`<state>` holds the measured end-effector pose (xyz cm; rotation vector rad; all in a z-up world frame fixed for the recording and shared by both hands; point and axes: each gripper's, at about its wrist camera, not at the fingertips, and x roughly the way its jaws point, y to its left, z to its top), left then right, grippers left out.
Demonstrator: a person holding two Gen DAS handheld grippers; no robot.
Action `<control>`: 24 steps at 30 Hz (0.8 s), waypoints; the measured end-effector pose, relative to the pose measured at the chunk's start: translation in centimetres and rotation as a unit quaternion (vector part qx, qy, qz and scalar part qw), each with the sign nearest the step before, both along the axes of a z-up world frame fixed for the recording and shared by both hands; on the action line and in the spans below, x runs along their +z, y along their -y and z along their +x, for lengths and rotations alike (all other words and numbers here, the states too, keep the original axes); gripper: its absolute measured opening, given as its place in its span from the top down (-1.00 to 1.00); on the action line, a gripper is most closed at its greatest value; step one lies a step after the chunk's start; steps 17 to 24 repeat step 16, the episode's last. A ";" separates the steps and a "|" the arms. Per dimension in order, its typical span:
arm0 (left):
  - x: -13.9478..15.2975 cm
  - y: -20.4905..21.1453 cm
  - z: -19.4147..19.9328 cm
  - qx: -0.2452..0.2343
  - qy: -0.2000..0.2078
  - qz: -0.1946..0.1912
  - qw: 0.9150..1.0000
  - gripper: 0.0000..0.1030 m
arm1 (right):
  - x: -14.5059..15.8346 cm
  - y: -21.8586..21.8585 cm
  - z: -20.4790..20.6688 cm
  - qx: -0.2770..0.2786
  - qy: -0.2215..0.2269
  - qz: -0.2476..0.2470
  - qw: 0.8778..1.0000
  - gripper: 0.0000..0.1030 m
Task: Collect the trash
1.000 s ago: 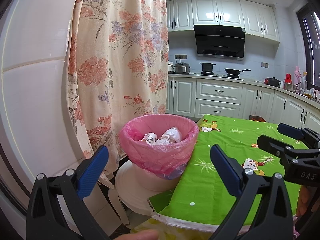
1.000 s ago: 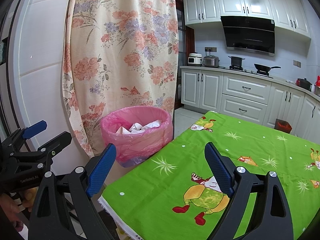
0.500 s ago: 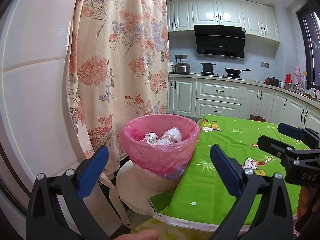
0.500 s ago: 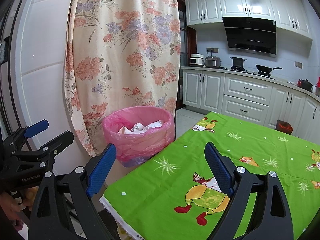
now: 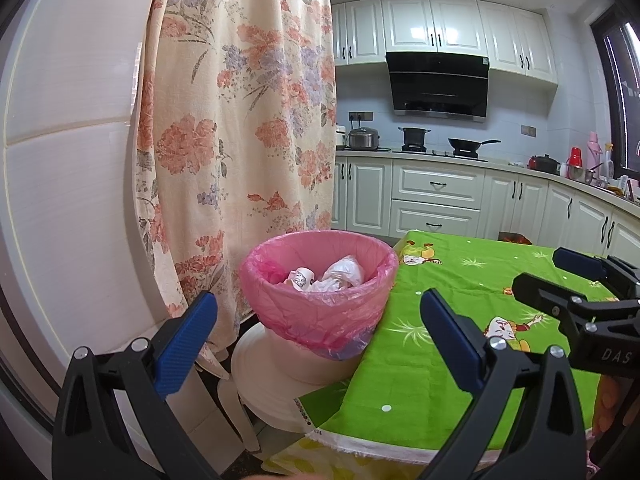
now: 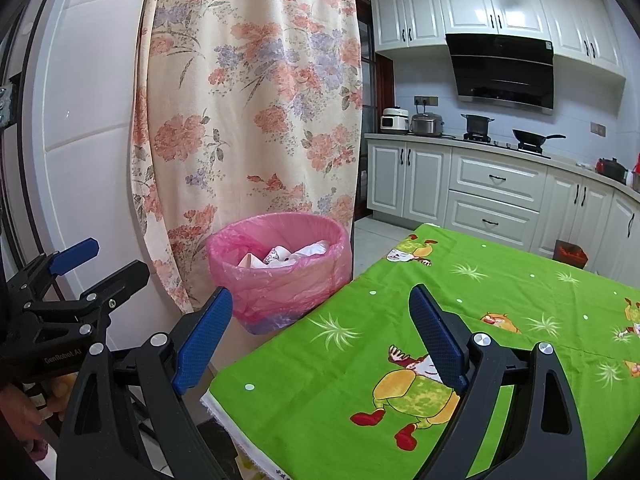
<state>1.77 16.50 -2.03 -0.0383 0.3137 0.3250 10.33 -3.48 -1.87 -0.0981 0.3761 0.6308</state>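
One bin (image 5: 318,304) lined with a pink bag stands on a white stool (image 5: 272,376) just beside the table's corner, in front of one flowered curtain (image 5: 240,120). Inside lie crumpled white scraps (image 5: 328,278), perhaps three; the heap is hard to separate. Two grippers hover over the green tablecloth (image 6: 440,320): left gripper (image 5: 318,332) and right gripper (image 6: 320,332), both spread wide and empty.

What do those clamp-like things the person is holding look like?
Each is a black plastic tool: the left tool and the right tool have two angled arms with silver bolts, each tipped with a ribbed blue pad. White lettering marks the bodies: "DAS" shows on the right one, "GenRobot.AI" on the left. No cables or sleeves are visible.
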 end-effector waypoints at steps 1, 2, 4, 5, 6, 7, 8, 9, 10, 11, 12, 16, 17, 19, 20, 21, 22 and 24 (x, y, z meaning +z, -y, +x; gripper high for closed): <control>0.0 0.0 0.0 0.000 0.001 0.000 1.000 -0.91 | 0.0 0.0 0.0 0.000 0.000 0.000 1.000 -0.64; 0.0 0.0 -0.1 0.000 0.003 -0.001 1.000 -0.91 | 0.0 0.0 0.0 0.000 0.000 0.000 1.000 -0.64; 0.0 -0.1 -0.1 0.000 0.003 -0.003 1.000 -0.91 | -0.1 0.0 0.0 0.000 0.000 0.000 1.000 -0.64; 0.0 -0.1 -0.2 -0.001 0.003 -0.003 1.000 -0.91 | 0.0 0.0 0.0 0.000 0.000 0.000 1.000 -0.64; 0.0 -0.1 -0.2 -0.002 0.004 -0.002 1.000 -0.91 | 0.0 0.0 0.0 -0.001 -0.001 0.000 1.000 -0.64; 0.0 -0.1 -0.2 -0.001 0.005 -0.001 1.000 -0.91 | -0.1 0.0 -0.1 -0.001 -0.001 0.000 1.000 -0.64; 0.0 -0.1 -0.2 -0.003 0.006 -0.001 1.000 -0.91 | -0.1 0.0 -0.1 -0.001 -0.001 0.000 1.000 -0.64; 0.0 -0.2 -0.2 -0.004 0.006 -0.002 1.000 -0.91 | -0.1 0.0 -0.1 0.000 -0.001 0.000 1.000 -0.64; 0.0 -0.2 -0.1 -0.002 0.004 -0.004 1.000 -0.91 | -0.1 0.0 -0.1 0.000 -0.001 0.000 1.000 -0.64; -0.1 -0.3 -0.1 -0.002 0.003 -0.005 1.000 -0.91 | -0.1 0.0 -0.1 0.000 -0.001 0.000 1.000 -0.64; -0.1 -0.3 -0.1 -0.002 0.003 -0.006 1.000 -0.91 | -0.1 0.0 -0.1 0.000 0.000 0.000 1.000 -0.64; -0.1 -0.4 0.0 -0.001 0.000 -0.006 1.000 -0.91 | -0.1 0.0 -0.1 0.000 -0.002 0.001 1.000 -0.64; -0.1 -0.4 0.0 -0.001 0.000 -0.006 1.000 -0.91 | -0.1 0.0 -0.1 0.000 -0.002 0.001 1.000 -0.64; -0.1 -0.4 0.0 -0.001 0.000 -0.006 1.000 -0.91 | -0.1 0.0 -0.1 0.000 -0.002 0.001 1.000 -0.64; -0.1 -0.4 0.0 -0.001 0.000 -0.006 1.000 -0.91 | -0.1 0.0 -0.1 0.000 -0.002 0.001 1.000 -0.64; -0.1 -0.4 0.0 -0.001 0.000 -0.006 1.000 -0.91 | -0.1 0.0 -0.1 0.000 -0.002 0.001 1.000 -0.64; -0.1 -0.4 0.0 -0.001 0.000 -0.006 1.000 -0.91 | -0.1 0.0 -0.1 0.000 -0.002 0.001 1.000 -0.64; -0.1 -0.4 0.0 -0.001 0.000 -0.006 1.000 -0.91 | -0.1 0.0 -0.1 0.000 -0.002 0.001 1.000 -0.64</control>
